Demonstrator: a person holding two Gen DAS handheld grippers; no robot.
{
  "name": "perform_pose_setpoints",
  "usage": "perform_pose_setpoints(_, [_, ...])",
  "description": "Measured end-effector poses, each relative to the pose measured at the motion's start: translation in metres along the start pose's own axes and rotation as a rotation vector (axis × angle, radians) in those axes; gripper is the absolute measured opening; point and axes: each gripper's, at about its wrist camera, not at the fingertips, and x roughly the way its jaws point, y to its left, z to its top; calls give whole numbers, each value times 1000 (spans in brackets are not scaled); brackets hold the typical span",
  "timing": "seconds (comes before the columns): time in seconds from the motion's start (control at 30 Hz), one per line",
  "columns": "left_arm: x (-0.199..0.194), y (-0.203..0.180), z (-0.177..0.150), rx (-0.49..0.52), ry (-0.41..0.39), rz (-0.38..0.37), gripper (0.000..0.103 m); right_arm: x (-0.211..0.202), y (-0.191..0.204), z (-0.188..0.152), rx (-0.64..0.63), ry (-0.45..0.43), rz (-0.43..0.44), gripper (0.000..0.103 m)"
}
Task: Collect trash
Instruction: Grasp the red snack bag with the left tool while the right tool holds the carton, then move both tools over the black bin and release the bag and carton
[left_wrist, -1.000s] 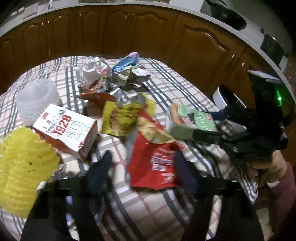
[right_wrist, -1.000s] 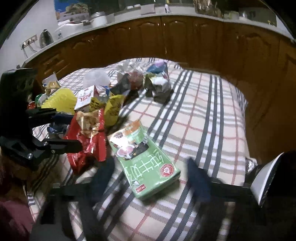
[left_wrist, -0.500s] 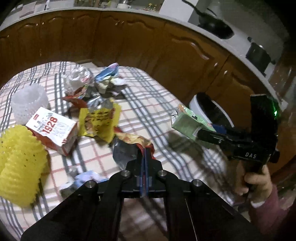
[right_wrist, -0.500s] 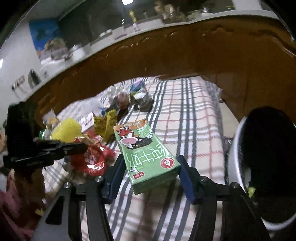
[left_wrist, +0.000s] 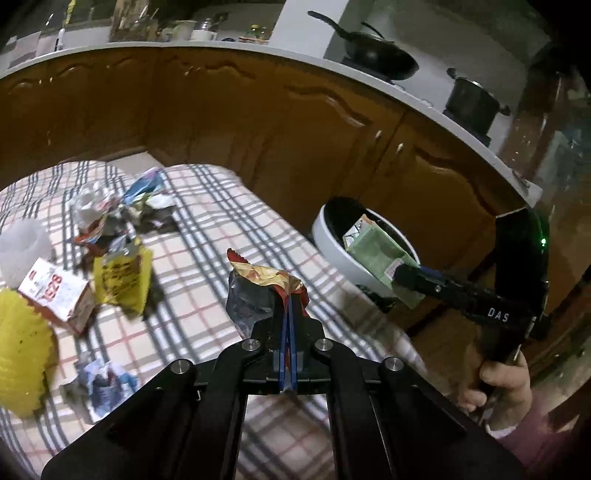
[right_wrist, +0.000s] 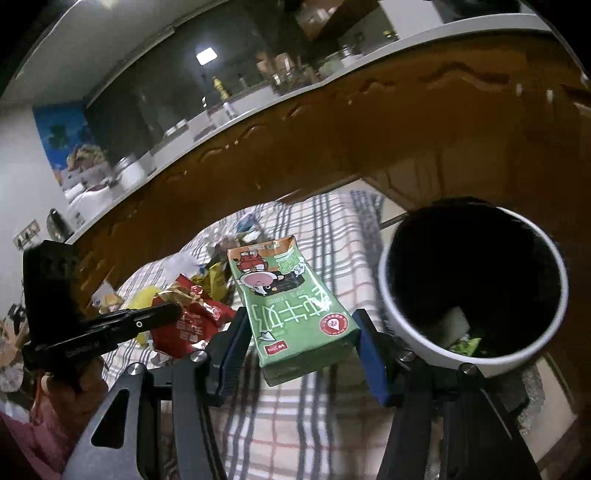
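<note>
Beside the white bin, 1 green carton is gripped by the right gripper fingers and 1 red wrapper is pinched in the closed left gripper, neither yet dropped in, while most trash is left on the checked worktop.

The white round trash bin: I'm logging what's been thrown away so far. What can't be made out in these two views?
- White round trash bin, right wrist view: the dark inside hides most contents; only pale and green scraps show.
- Same bin, left wrist view: the green milk carton covers its opening.
- Red crinkled snack wrapper, left wrist view: the shut left gripper hides its lower part.
- Yellow flat wrapper: print blurred.
</note>
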Motion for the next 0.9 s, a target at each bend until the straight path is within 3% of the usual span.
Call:
perform_pose_setpoints(0.47, [27, -52, 25, 69, 2, -77, 0, -31, -47, -1, 85, -62, -113, 56])
perform_pose_setpoints(0.9, [73, -88, 56, 86, 41, -129, 0, -40, -74, 11, 86, -85, -285, 56])
